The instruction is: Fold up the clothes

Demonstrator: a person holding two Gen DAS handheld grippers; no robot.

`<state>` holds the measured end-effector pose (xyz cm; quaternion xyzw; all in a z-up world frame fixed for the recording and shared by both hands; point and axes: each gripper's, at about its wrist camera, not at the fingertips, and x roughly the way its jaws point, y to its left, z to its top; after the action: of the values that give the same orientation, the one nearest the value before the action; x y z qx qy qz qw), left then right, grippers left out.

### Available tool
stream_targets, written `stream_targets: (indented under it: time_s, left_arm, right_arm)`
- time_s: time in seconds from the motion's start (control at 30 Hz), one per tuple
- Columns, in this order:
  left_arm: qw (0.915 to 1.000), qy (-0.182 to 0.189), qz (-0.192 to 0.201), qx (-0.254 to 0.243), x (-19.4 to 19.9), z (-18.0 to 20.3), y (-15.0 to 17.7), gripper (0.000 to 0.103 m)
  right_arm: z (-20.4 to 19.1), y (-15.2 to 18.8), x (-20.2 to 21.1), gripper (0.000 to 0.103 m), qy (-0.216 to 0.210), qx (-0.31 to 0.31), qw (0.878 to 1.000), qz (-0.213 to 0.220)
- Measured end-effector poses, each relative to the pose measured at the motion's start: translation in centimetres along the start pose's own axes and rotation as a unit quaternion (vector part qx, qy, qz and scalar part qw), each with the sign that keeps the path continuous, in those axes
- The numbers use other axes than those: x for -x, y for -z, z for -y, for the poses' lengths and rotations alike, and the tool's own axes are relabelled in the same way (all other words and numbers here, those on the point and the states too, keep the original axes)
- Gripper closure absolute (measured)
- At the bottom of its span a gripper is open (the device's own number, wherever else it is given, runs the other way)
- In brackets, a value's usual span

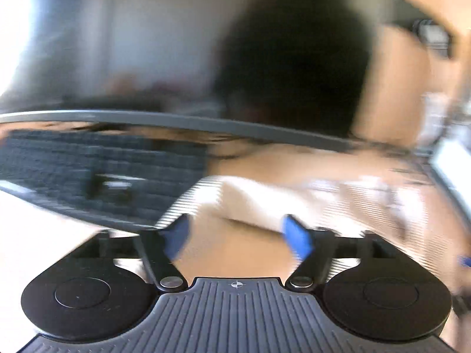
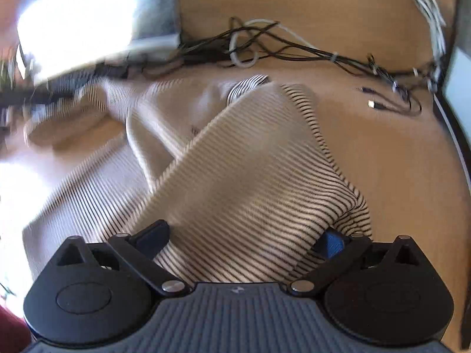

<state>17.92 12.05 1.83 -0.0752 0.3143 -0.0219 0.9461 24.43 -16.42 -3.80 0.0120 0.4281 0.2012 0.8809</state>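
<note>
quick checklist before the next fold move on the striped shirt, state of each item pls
1. Left hand-held gripper free: ok, jaws wide apart, nothing between them.
2. Right hand-held gripper has the shirt: cannot tell, a raised fold sits between wide jaws, but pad contact is hidden.
3. Shirt flat: not ok, it is bunched and creased, one fold lifted off the table.
4. Cables apart from the shirt: ok on the far right; at the far left they run close, blurred.
5. Keyboard apart from the shirt: cannot tell, the left view is smeared.
6. Views sharp enough to aim: not ok on the left.
</note>
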Motion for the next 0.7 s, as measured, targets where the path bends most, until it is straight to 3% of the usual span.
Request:
stream_targets:
  time_s: [0.17, 0.23, 0.33, 0.5, 0.7]
  left_arm:
    - [0.9942, 0.093, 0.012, -0.054, -3.8, 4.9, 2.3, 0.004]
    - [0.9919, 0.108, 0.015, -0.065, -5.6, 5.8, 3.3, 0.004]
    - [0.9912, 0.104, 0.008, -0.082, -7.3, 5.9, 4.3, 0.004]
    - [0.9959, 0.083, 0.025, -0.025, -6.4, 3.9, 4.7, 0.004]
    - [0.9977, 0.063, 0.023, 0.012, -3.3, 3.8, 6.8, 0.002]
  right_arm:
    - [-0.2, 0.3, 1.4, 0.004, -0.055, -0.095, 0.994, -0.007]
    - [-0.8, 1.1, 1.5, 0.021, -0.058, -0.112, 0.992, -0.014]
    - [-1.5, 1.7, 2.0, 0.034, -0.043, -0.111, 0.993, -0.020]
    - [-0.4, 1.4, 2.6, 0.052, 0.047, -0.066, 0.996, -0.026]
    - [0.7, -0.9, 2.1, 0.053, 0.079, -0.062, 0.995, -0.017]
